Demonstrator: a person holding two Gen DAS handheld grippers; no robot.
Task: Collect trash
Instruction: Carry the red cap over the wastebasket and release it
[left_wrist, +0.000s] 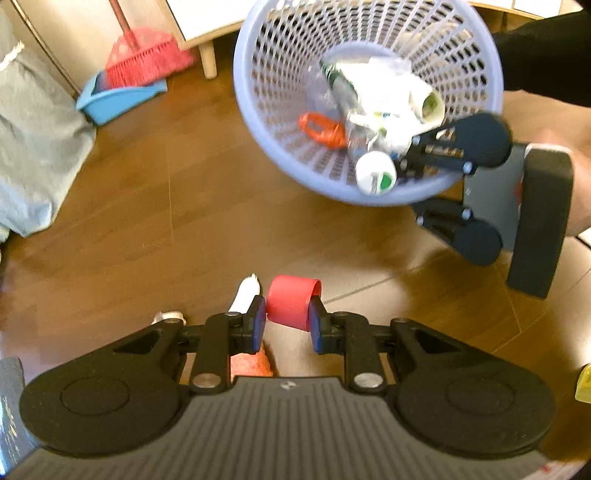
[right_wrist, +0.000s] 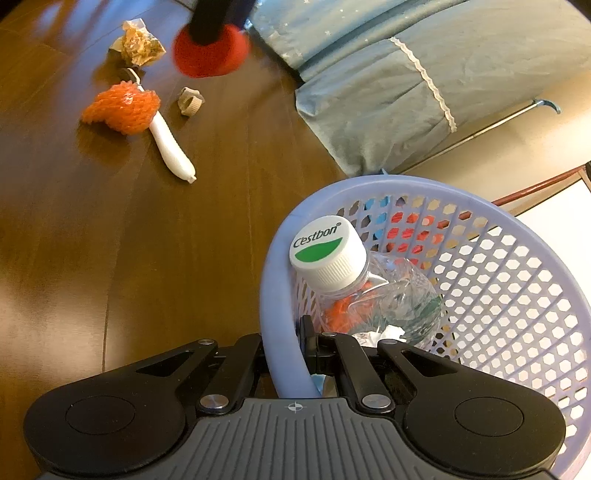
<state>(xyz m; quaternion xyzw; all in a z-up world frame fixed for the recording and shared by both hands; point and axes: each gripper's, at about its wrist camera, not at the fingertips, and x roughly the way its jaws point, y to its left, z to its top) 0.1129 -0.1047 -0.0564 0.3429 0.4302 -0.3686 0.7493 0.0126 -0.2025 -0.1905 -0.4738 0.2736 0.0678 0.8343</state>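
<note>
My left gripper (left_wrist: 288, 317) is shut on a red bottle cap (left_wrist: 291, 304), held above the wooden floor; the same red cap (right_wrist: 210, 50) shows blurred at the top of the right wrist view. My right gripper (right_wrist: 284, 350) is shut on the rim of a lilac mesh basket (right_wrist: 275, 295), also seen tilted at the upper right as the basket (left_wrist: 255, 122). Inside lie a clear bottle with a white cap (right_wrist: 325, 251), crumpled paper and an orange piece. On the floor remain an orange foam net (right_wrist: 123, 107), a white tube (right_wrist: 170, 147), a crumpled wrapper (right_wrist: 138, 46) and a small grey piece (right_wrist: 190, 101).
A blue-grey bed cover (right_wrist: 406, 85) hangs down beside the floor. A red broom (left_wrist: 147, 55) and blue dustpan (left_wrist: 114, 98) lean against the wall by a pale furniture leg (left_wrist: 208, 61). A person's dark sleeve (left_wrist: 546, 55) is at the upper right.
</note>
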